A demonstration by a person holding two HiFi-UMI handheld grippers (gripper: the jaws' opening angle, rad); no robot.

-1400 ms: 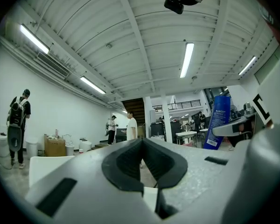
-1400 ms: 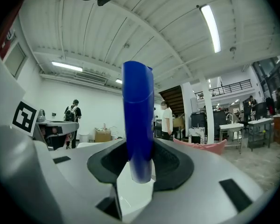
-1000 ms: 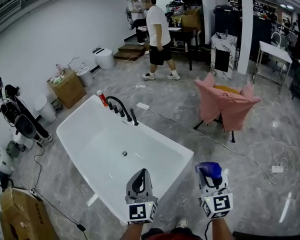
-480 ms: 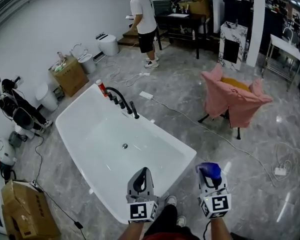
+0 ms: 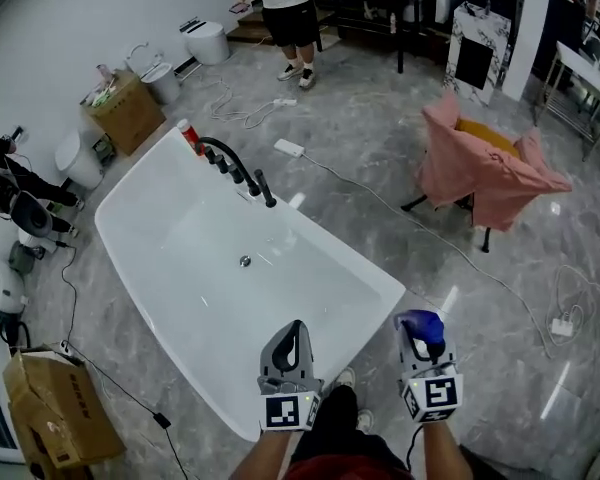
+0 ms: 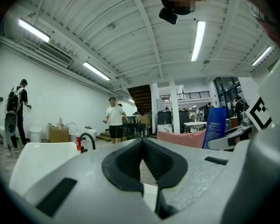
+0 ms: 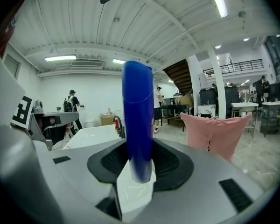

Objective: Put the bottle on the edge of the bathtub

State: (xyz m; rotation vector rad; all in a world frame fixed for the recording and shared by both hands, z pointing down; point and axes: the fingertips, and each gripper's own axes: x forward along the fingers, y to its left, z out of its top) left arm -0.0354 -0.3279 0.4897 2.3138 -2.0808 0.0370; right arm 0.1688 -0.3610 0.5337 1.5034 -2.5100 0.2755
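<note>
The bathtub has come nearer in the head view. We now look more steeply into it than a second ago, and the far room has slipped off the top edge. We read that as the walk-up nearly over, with the placing itself not begun. The person beyond the tub's far end has gone almost out of frame. Both grippers have sunk towards the tub's near end. The left gripper shows against that end's rim, its jaws closed on each other with nothing between them. The right gripper hangs beside the near right corner, over floor. It is clamped on the blue bottle, which stands upright between the pads, in the air and touching no rim.

The head view gives us only the bottle's top. The right gripper view shows its whole body rising from the pads, and the left gripper view shows its printed side. Only the head view shows how the bottle lies against the rim. A small red bottle stands by the faucet on the far corner.
</note>
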